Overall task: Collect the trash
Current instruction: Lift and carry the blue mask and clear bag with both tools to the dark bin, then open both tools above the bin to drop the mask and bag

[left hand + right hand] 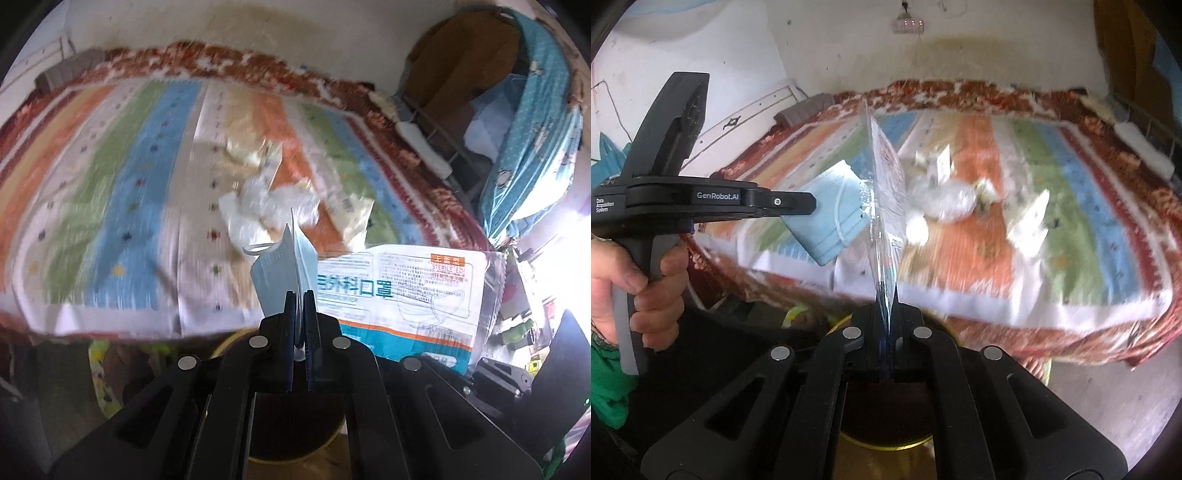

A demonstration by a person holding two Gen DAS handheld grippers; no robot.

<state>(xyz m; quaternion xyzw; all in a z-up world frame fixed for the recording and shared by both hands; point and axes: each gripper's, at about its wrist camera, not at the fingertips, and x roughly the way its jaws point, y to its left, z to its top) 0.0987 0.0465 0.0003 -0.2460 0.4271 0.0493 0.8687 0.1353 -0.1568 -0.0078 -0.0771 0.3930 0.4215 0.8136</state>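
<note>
The left gripper's (300,295) fingers are pinched narrow on a folded blue face mask (284,266), which stands up from them. The right gripper's (887,291) fingers are closed tight on the edge of a clear mask wrapper (886,199). Both hang above a dark bin (882,413) with a yellow rim, just before a bed's striped blanket (1089,221). More trash, crumpled tissues (258,210) and paper scraps (1030,221), lies mid-blanket. Each grip is thin and at an edge, so the mask or wrapper could likely slip and miss the bin. Only the left view shows the wrapper's printed face; only the right view shows the person's hand (639,280) gripping the left tool.
</note>
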